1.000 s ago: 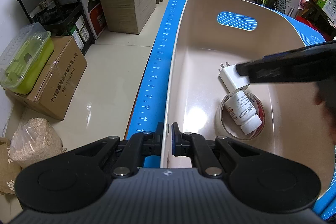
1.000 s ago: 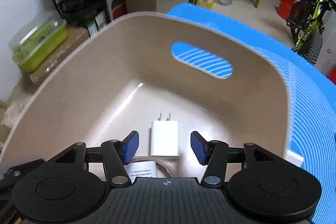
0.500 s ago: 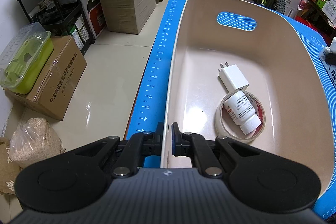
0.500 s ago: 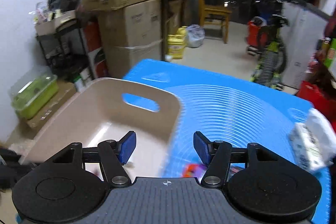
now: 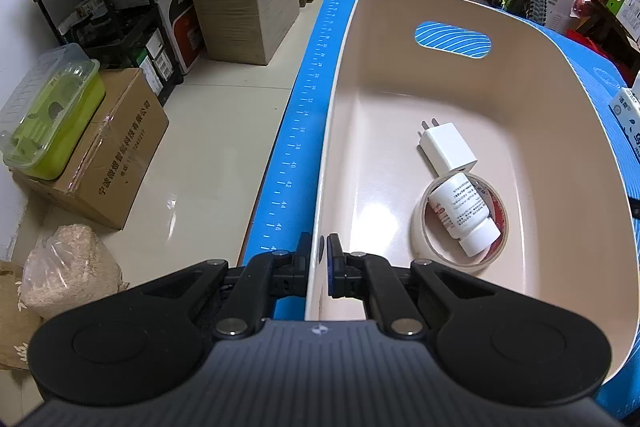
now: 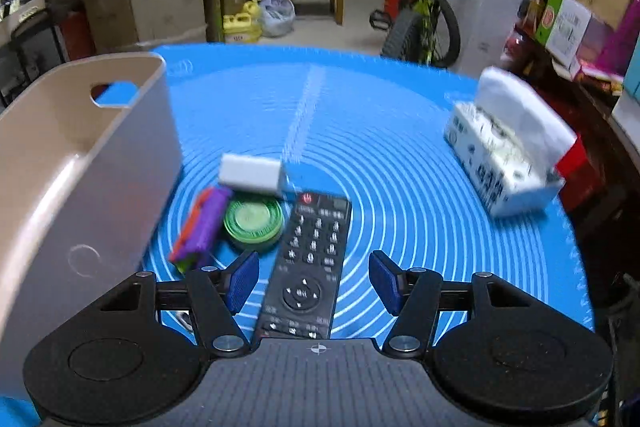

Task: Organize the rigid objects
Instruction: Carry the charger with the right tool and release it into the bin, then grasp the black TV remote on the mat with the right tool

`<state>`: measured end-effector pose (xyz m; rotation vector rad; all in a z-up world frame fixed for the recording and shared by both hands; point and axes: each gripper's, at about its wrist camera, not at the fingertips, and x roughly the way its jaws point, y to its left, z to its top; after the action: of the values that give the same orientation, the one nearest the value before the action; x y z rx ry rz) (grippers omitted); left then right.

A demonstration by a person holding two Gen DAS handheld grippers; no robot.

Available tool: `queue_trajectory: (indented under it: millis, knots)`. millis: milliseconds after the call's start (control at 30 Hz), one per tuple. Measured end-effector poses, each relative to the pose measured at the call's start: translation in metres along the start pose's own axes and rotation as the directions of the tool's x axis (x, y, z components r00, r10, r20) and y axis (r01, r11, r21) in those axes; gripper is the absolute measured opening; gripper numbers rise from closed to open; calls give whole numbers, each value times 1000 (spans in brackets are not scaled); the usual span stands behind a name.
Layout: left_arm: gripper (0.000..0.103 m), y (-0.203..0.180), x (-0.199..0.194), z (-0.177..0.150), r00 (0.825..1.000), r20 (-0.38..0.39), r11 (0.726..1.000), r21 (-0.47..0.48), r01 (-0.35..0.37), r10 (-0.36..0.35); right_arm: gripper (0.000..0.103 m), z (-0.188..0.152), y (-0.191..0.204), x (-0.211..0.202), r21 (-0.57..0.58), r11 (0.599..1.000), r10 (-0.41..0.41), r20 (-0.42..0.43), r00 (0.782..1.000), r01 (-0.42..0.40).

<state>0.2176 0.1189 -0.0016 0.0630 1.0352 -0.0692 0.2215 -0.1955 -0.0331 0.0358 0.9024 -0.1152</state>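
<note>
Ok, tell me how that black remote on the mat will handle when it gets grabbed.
The remote looks like stiff plastic, so it probably won't bend. It lies flat on the mat, long and slim, so it likely won't roll. The open right gripper could span its narrow width, though an end grip may let it droop.

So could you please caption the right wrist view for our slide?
Open right tongs hover above a black remote on the blue mat, beside the beige bin.

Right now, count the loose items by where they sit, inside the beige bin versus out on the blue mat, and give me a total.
In the beige bin: 3, white charger, white bottle, tape roll.
On the blue mat: 5, remote, green round tin, purple-orange toy, white block, tissue pack.
Total: 8
</note>
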Motion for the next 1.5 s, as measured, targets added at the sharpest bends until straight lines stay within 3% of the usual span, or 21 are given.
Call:
queue_trajectory:
  millis: [200,567,633,833,1200,1333,1500]
  knots:
    - [9,-1,0,0,1000,0,1000,1,-2,2,69,-9,4,29,19,1000,-12,-43,999,13]
    - [9,-1,-1,0,1000,0,1000,-1,2,-2,68,-14,11,48,34,998,-42,-36,998,43]
    - [9,0,-1,0,1000,0,1000,-1,3,-3,56,-14,10,47,46,999,-13,-33,999,14]
    - [9,-1,-1,0,1000,1,1000,-3,4,-4,54,-16,5,44,83,996,-13,-26,1000,15]
    - [9,-1,-1,1,1000,1,1000,-4,5,-5,54,2,0,-9,97,995,-38,112,993,27]
    - [9,-1,-1,1,1000,0,1000,-3,4,-4,54,17,9,-40,81,997,-3,197,980,-14]
    - [9,-3,0,1,1000,0,1000,-3,-1,1,54,42,39,-74,6,995,98,294,951,-104]
